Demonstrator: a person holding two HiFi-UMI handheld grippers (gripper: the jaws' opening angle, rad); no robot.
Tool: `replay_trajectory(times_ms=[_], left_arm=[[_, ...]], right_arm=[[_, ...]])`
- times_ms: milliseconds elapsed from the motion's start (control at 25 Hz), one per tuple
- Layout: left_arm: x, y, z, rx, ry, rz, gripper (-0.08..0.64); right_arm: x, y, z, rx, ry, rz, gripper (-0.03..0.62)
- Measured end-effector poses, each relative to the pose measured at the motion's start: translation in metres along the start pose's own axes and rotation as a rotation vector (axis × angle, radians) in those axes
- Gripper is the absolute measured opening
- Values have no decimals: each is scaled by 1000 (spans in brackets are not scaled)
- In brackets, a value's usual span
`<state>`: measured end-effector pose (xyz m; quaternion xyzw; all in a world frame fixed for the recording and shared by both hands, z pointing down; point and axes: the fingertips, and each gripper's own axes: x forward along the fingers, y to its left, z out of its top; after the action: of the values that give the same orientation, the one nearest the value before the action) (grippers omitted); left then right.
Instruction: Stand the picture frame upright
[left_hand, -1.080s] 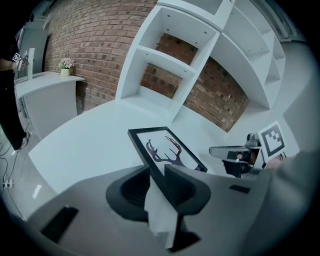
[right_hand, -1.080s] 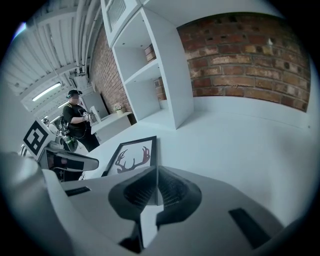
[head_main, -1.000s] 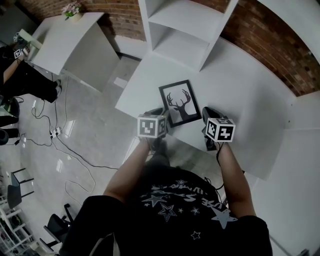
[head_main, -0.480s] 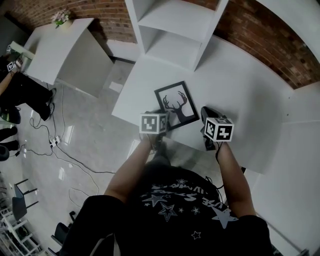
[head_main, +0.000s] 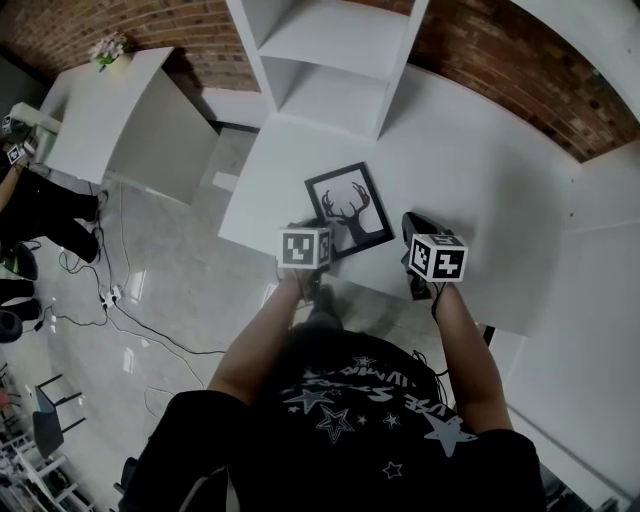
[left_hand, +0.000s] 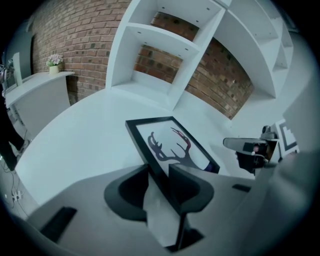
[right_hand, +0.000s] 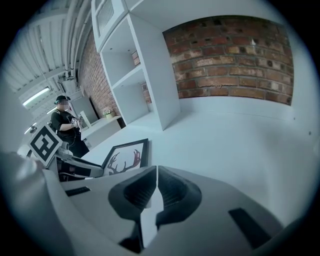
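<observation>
item: black rectangular picture frame (head_main: 348, 210), antler print, flat on white table (head_main: 480, 200) near its front edge. we judge it light, stiff, slippery, its face fragile; take the rim. left gripper (left_hand: 159, 172): jaws just opening, half apart around its near edge. right gripper (right_hand: 154, 175): closed, empty.

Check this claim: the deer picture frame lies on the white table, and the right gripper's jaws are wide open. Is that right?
No: the jaws of the right gripper are shut, with nothing between them, as the right gripper view shows. The picture frame does lie on the white table.
</observation>
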<state>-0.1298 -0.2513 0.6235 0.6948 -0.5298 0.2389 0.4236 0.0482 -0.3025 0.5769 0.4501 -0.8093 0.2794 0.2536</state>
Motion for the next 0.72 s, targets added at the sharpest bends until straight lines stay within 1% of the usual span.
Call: replay_trajectory(times_ms=[120,360,440,560,720], left_arm=[[4,-4,1,50,10,4,132],[10,-19,1,137,37,-43,126],[10,-25,2,188,46,-49,123],[14,-42,0,269,62,-96,123],[19,-62,-3,394,72,-133,120]], right_arm=[[-4,-5,-2,7,-7,-11,15],[-17,-15,-8,34,-17,-43,15],[-23,-19,-11,43,-18,-55,15],[-30,-27,-17,65,-20,-72,15],[-41,-37,-26,94,-23,-98,15]])
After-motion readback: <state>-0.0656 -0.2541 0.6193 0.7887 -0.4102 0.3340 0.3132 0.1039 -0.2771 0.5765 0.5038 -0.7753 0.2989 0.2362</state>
